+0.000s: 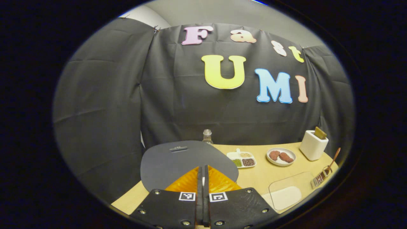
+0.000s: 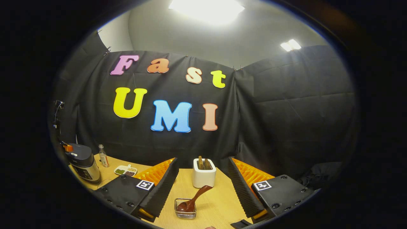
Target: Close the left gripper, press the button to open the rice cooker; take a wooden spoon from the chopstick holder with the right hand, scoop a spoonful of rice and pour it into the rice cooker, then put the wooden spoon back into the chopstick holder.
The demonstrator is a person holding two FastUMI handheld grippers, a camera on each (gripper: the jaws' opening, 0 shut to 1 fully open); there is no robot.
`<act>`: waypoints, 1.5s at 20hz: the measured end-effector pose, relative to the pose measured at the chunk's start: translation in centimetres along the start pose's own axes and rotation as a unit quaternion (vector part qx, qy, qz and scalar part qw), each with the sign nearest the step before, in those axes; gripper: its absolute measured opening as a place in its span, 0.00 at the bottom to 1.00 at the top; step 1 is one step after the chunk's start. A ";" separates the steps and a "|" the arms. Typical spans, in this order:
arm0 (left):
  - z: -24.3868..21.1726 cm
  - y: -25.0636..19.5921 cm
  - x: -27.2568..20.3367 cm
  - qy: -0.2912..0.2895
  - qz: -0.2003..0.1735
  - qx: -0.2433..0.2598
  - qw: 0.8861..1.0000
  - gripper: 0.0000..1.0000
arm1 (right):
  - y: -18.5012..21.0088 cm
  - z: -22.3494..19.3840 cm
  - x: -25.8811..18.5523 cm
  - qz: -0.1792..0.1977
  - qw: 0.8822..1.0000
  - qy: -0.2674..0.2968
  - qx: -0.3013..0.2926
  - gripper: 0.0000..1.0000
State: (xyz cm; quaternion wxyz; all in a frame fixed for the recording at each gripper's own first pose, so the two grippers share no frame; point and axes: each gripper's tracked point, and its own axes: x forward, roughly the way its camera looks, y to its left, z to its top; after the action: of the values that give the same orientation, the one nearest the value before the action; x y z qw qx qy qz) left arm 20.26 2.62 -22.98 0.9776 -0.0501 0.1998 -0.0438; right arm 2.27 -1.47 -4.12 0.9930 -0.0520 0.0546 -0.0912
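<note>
In the left gripper view, the left tool [image 1: 203, 178] sat at six o'clock with its two fingers pressed together, nothing between them, just over the dark lid of the rice cooker [image 1: 178, 159]. Behind the lid stood a small bottle [image 1: 207, 136]. Toward three o'clock on the table [image 1: 257, 178] lay a divided dish of grains [image 1: 241, 159], then a plate with two brown pieces [image 1: 281, 156], then a white toaster [image 1: 313, 144].

In the right gripper view, the rice cooker [image 2: 82, 163] stood at nine o'clock, lid down. The right tool [image 2: 202, 187] was spread wide and held nothing. Between its fingers, at six o'clock, the wooden spoon [image 2: 194, 198] leaned in the small wire chopstick holder [image 2: 185, 210], with the toaster [image 2: 204, 175] beyond it.
</note>
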 end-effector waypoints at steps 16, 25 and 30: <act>-4.2 0.0 0.8 0.028 0.010 -0.041 0.999 0.02 | 0.1 -0.2 -0.4 0.005 1.000 0.004 -0.003 0.98; 0.0 0.6 -0.1 -0.012 0.021 -0.017 1.000 0.02 | -1.1 0.2 -0.8 0.006 1.000 -0.003 0.015 0.98; 5.3 1.3 -0.5 -0.057 0.039 -0.003 0.998 0.00 | -1.9 0.0 -1.0 0.009 1.000 -0.002 0.023 0.98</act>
State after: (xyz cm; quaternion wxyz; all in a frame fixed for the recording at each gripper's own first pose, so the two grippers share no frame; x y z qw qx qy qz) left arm 22.00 4.38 -18.05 0.9882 -0.0480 0.1454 -0.0022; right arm 0.93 -3.16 -3.79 0.9948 -0.0284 0.0506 -0.0838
